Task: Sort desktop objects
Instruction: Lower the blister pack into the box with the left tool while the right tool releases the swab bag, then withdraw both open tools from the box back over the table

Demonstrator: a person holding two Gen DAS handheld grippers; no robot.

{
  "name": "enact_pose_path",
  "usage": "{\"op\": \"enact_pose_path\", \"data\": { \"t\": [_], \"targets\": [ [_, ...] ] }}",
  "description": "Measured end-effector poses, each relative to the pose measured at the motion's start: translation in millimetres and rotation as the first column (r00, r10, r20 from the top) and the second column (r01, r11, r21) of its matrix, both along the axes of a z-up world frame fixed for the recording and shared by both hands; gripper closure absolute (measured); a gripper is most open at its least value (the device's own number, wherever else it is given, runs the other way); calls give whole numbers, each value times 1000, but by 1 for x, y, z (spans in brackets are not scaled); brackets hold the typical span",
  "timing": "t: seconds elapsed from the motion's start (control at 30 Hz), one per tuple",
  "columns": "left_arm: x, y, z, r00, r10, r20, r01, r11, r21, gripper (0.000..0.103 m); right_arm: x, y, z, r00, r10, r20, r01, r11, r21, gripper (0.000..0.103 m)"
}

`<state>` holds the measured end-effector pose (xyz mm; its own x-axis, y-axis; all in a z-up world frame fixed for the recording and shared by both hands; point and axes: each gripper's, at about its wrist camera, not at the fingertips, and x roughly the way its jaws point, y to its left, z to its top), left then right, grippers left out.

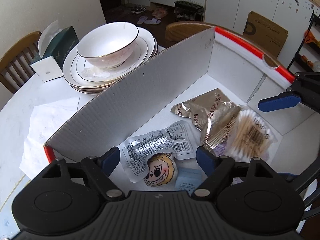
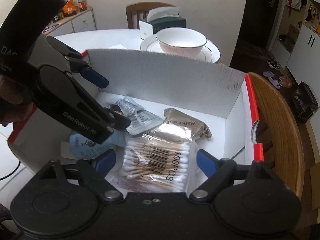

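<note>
Looking down into the white cardboard box with its red-edged rim, we hold both tools over its contents. Our left hand-held gripper hangs with its blue-padded fingers spread apart and nothing between them, above the clear printed sachet and the little cartoon-face packet lying partly under it near the box's near wall. Beside that packet, also inside the box, sits a small pale blue carton.

Our right hand-held gripper is likewise open and empty, poised over the bag of cotton swabs marked 100PCS, which rests on the box floor. Just beyond the swabs, toward the box's far wall, lie the shiny gold foil packets, touching the swab bag's edge. In the right wrist view a round pale blue label shows at the box's left side, partly hidden by the left tool's body.

Outside the box, past its tall corrugated wall, a white bowl stands on a stack of gold-rimmed plates on the table. A dark green tissue box stands just beside the plates, and a crumpled white sheet lies against the box's outer side.
</note>
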<state>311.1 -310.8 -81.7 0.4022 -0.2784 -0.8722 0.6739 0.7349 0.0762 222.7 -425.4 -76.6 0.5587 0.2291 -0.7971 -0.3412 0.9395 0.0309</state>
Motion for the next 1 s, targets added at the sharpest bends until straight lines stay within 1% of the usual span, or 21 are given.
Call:
{"op": "enact_pose_path", "data": {
  "t": [0.47,0.83,1.0],
  "targets": [
    [-27,26,36,999,26,36,-21,992,-127,20,-17,-2,31,998,22,58,-25,999,47,15],
    [-60,67,67,994,74,77,-51,963,-264,20,-34,12,53,995,23,101,-31,997,69,14],
    [-76,94,78,990,104,95,-69,947,-313,20,-43,22,62,993,-5,117,-5,997,81,13]
  ]
}}
